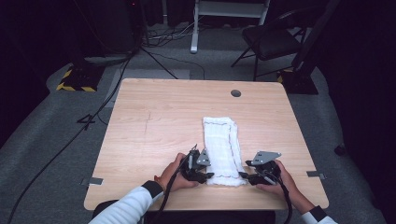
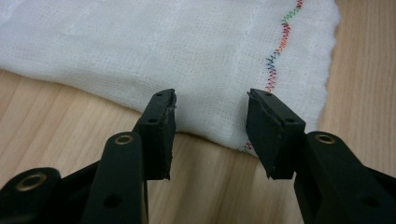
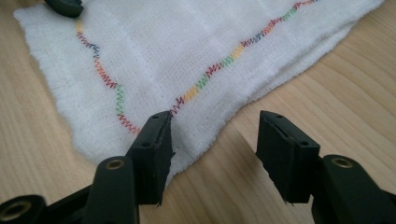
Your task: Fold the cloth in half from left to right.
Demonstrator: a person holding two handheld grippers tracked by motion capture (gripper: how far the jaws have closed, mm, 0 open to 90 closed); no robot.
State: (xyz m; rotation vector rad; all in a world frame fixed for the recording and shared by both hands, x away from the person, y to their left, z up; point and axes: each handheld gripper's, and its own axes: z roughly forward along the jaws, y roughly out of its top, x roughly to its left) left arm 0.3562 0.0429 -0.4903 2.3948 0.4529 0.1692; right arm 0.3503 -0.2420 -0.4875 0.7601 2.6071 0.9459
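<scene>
so there's a white cloth point(image 1: 223, 150) folded into a long strip, lying flat on the wooden bench point(image 1: 154, 121), a bit right of the middle and running from mid-bench down to the near edge. it's got a zigzag line of rainbow stitching point(image 3: 219, 63) along the hem, easy to see in both gripper views.

left tongs point(image 1: 203, 177) are parked at the near left corner of the cloth, held in the person's left hand point(image 1: 173, 173). in the left gripper view the jaws stand apart with nothing between them, tips just over the cloth's edge point(image 2: 205, 126).

right tongs point(image 1: 244, 176) sit at the near right corner, in the right hand point(image 1: 279, 179). jaws spread wide there too, empty; the left jaw's tip is over the cloth corner point(image 3: 187, 149) and the other one is over bare wood.

both forearms come in from the bottom, white sleeve point(image 1: 126, 207) on the left one. behind the bench there's a dark chair point(image 1: 268, 42) and some cables point(image 1: 93, 116) on the grey floor.
</scene>
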